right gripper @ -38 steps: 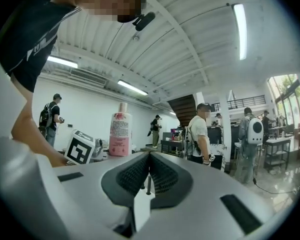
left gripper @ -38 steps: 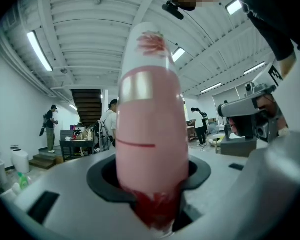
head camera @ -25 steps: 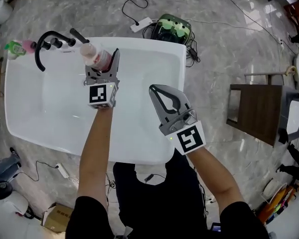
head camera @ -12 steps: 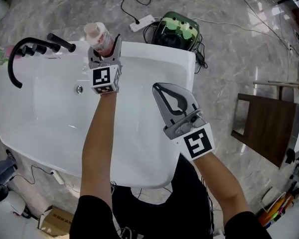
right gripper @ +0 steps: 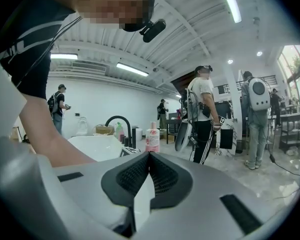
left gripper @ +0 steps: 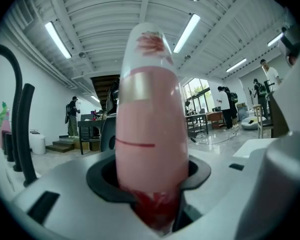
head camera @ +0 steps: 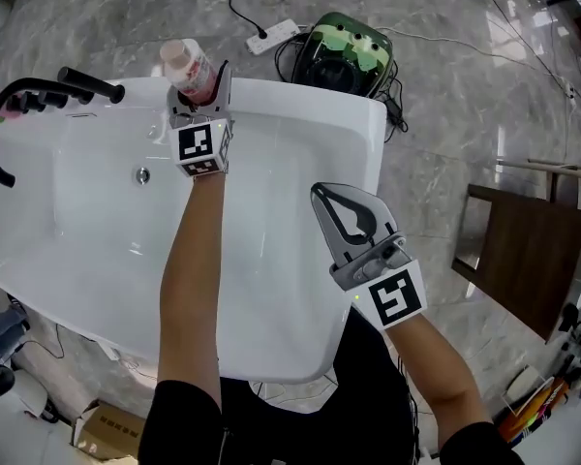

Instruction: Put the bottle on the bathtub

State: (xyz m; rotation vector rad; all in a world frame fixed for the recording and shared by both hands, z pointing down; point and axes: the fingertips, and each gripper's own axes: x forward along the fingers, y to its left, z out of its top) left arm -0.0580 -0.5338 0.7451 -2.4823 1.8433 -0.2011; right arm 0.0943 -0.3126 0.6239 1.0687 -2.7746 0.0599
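Observation:
A pink bottle (head camera: 182, 63) with a pale cap stands upright between the jaws of my left gripper (head camera: 196, 90), which is shut on its lower body. It is at the far rim of the white bathtub (head camera: 300, 100); whether its base touches the rim I cannot tell. In the left gripper view the bottle (left gripper: 150, 114) fills the middle, clamped between the dark pads. My right gripper (head camera: 321, 195) hangs over the tub's right side, shut with nothing in it. The right gripper view shows its jaws (right gripper: 149, 156) closed, and the bottle (right gripper: 151, 138) small and far off beside the tub (right gripper: 90, 146).
A black curved tap (head camera: 19, 100) with black handles stands on the tub's far left rim, with a drain (head camera: 141, 174) in the basin below it. Behind the tub lie a green and black machine (head camera: 347, 54), a power strip (head camera: 276, 37) and cables. A dark wooden table (head camera: 528, 260) stands at right.
My left gripper has carried the bottle from above the basin to the tub's far rim. The right gripper has slid lower and to the right in the head view, still shut.

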